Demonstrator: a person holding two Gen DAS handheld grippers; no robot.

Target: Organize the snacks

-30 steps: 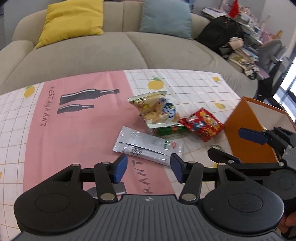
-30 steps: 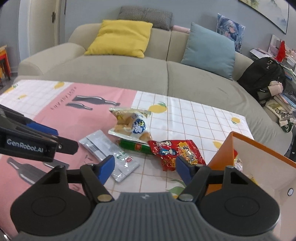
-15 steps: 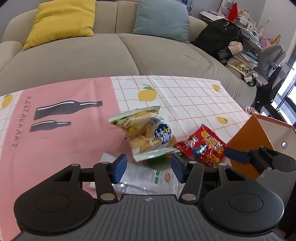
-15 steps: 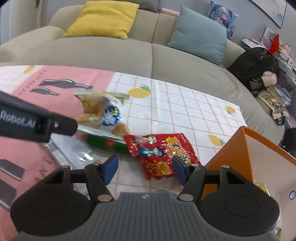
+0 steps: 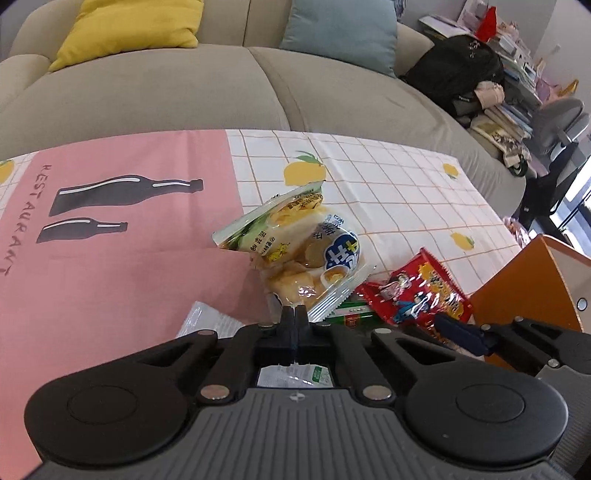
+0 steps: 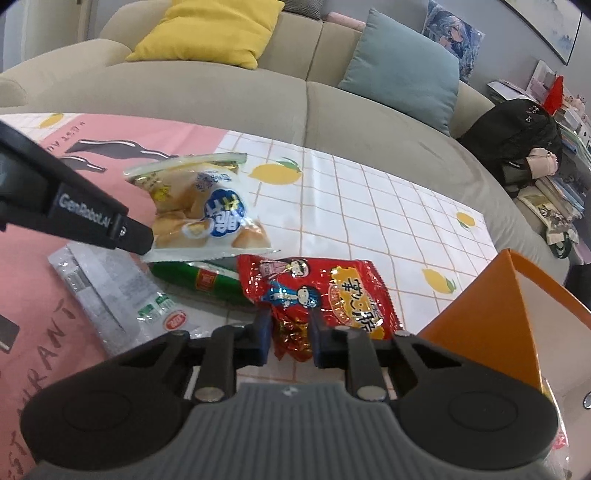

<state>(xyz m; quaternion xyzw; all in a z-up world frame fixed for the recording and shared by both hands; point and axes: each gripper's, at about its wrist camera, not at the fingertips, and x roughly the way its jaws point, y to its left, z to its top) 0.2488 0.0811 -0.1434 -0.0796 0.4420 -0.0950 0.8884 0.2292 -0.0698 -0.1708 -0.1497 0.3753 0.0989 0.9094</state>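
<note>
In the right wrist view, a bread bag (image 6: 207,214) lies in the middle left of the frame on a tablecloth (image 6: 369,206), with a sausage stick (image 6: 195,278) partly under its near edge and a flat packet (image 6: 110,291) at the lower left. Just right of the sausage stick lies a chip bag (image 6: 325,291), and an open box (image 6: 524,306) stands at the right edge of the frame. A sofa (image 6: 258,96) fills the top of the frame behind the tablecloth, with two cushions (image 6: 218,29) resting on it.
</note>
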